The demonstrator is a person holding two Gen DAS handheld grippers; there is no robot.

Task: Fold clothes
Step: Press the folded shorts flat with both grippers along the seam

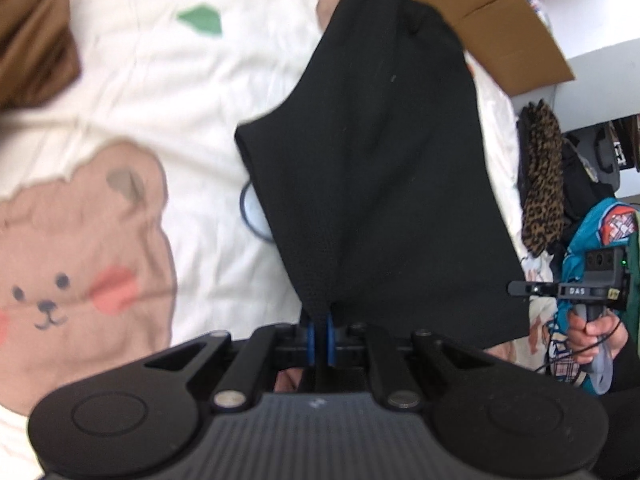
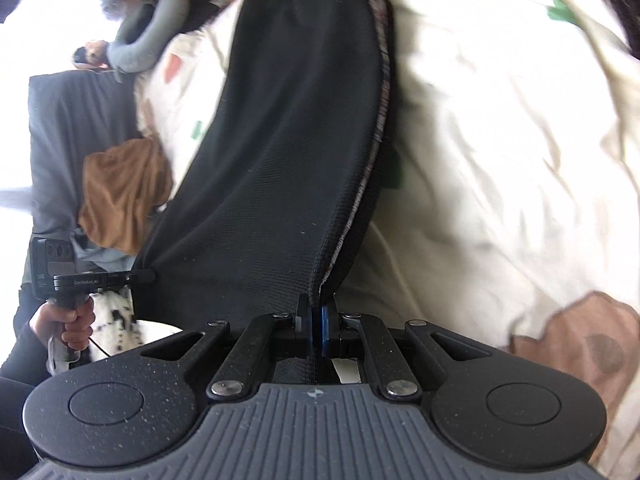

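Observation:
A black knit garment [image 1: 384, 168] hangs lifted above a cream bedspread, stretched between both grippers. My left gripper [image 1: 320, 332] is shut on one corner of its edge, blue pads pinching the cloth. My right gripper [image 2: 316, 328] is shut on another corner of the black garment [image 2: 288, 152], whose grey-flecked hem runs up the right side. In the left wrist view the right gripper [image 1: 520, 289] shows at the garment's right edge, held by a hand. The left gripper [image 2: 148, 275] appears at the left in the right wrist view.
The cream bedspread [image 1: 168, 92] carries a bear print [image 1: 80, 256]. A brown garment [image 2: 124, 192] lies bunched on it. A cardboard box [image 1: 500, 28] sits past the bed. A leopard-print cloth [image 1: 542, 176] and a blue bag [image 1: 592, 232] lie at the right.

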